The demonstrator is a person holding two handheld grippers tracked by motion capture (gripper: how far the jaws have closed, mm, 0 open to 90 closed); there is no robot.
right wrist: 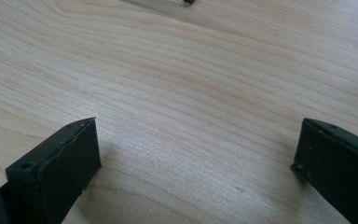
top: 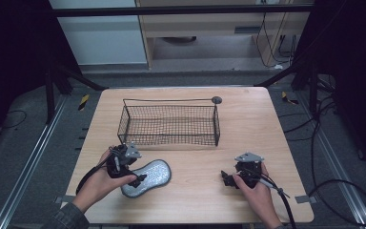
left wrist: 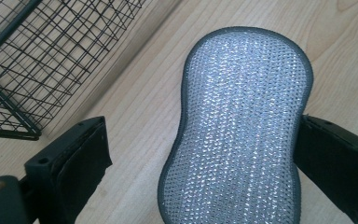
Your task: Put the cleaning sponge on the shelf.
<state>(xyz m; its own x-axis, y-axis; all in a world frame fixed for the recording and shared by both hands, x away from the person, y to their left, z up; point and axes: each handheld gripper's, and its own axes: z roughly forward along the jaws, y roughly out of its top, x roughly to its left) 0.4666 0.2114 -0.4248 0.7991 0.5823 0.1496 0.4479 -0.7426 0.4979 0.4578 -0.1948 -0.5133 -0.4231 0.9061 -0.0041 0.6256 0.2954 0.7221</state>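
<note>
Pale wooden desk, wire basket toward the back. Left gripper fingers open astride the sponge; best closed squarely across its middle. Right gripper open, empty.

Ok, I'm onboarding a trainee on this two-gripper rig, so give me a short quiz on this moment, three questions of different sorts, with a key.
1. True or false: the silver scrubbing pad already lies inside the wire basket.
2. Which gripper has the pad between its open jaws? A) left gripper B) right gripper
3. Fill in: the right gripper's jaws stand open over bare ____.

Key: 1 false, the pad lies on the table, in front of the basket. 2 A. 3 table.
</note>
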